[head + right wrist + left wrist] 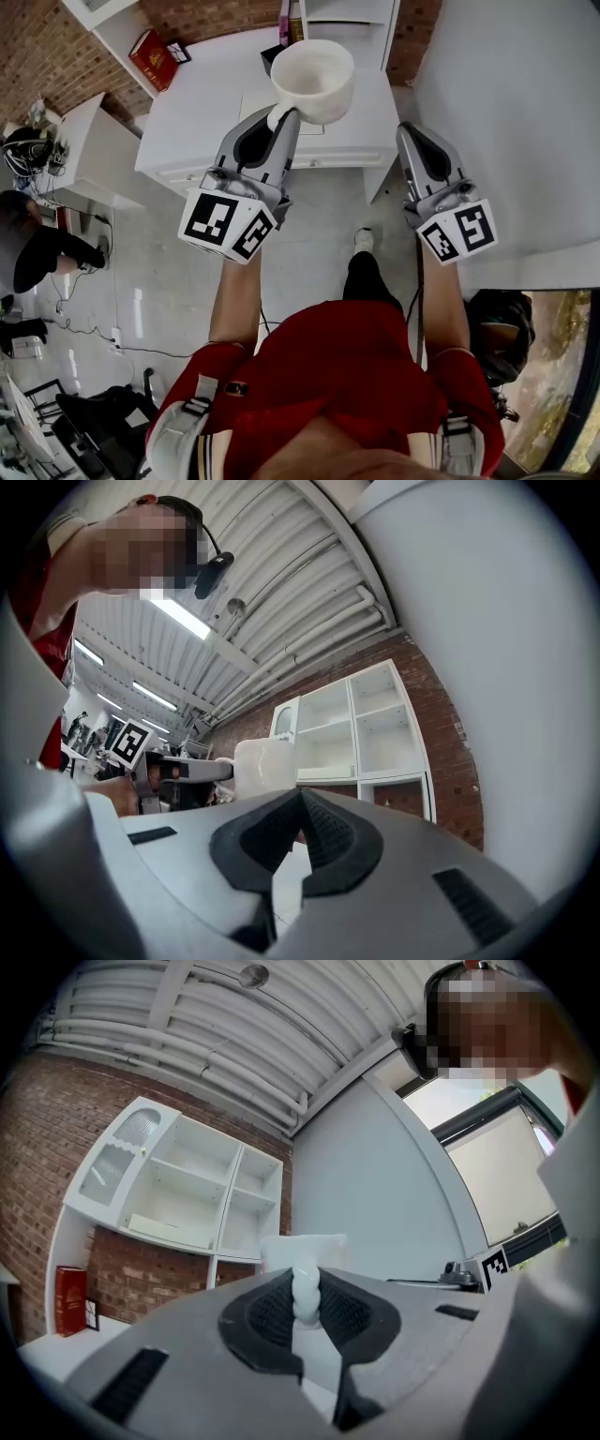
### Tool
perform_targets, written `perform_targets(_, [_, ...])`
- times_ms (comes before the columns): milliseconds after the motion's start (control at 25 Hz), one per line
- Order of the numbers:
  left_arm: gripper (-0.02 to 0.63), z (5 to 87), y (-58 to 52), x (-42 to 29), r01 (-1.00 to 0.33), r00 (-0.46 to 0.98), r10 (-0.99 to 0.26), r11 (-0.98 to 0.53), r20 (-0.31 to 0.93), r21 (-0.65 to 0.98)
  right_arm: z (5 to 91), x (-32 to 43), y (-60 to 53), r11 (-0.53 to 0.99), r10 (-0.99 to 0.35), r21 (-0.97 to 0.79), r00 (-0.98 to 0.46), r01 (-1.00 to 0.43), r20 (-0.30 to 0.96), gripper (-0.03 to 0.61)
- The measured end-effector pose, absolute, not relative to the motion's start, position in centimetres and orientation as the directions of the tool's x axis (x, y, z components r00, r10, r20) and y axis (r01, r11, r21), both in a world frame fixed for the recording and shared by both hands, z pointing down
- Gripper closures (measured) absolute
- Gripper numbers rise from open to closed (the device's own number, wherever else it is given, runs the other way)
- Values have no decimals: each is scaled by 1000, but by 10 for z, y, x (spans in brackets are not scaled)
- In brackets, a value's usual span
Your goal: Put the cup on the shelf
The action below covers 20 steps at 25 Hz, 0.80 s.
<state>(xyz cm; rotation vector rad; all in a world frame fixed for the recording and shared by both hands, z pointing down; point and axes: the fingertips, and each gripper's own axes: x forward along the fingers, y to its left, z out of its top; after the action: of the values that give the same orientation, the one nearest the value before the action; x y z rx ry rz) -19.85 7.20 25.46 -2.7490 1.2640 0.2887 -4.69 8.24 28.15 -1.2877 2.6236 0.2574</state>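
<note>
My left gripper [281, 118] is shut on the handle of a white cup [314, 80], which hangs upright in the air above a white desk [202, 108]. In the left gripper view the handle [306, 1290] is pinched between the dark pads, with the cup body [302, 1249] just beyond. The white shelf unit [187, 1194] stands ahead against a brick wall and looks mostly empty. My right gripper [410, 133] hovers to the right of the cup, its jaws together with nothing between them [298, 829]. The cup [261, 764] and shelf [361, 726] also show in the right gripper view.
A red book [152, 58] leans at the desk's back left, also seen as a red book [69, 1299] under the shelf. A large white wall [506, 112] stands close on the right. Another person [37, 246] sits far left amid floor cables.
</note>
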Motion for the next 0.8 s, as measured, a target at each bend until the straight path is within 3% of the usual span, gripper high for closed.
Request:
perform_targets(520, [568,236,-141,-115,-797,590,-778,-604,-217,-2,262,40,-141,666,-699,80,-657,-742,-283,581])
perform_targets(800, [568,213,-211,-84,-822,560,-796,-569,-229,-34,252,76,-208,687,-672,95,-680,-720,-292,581])
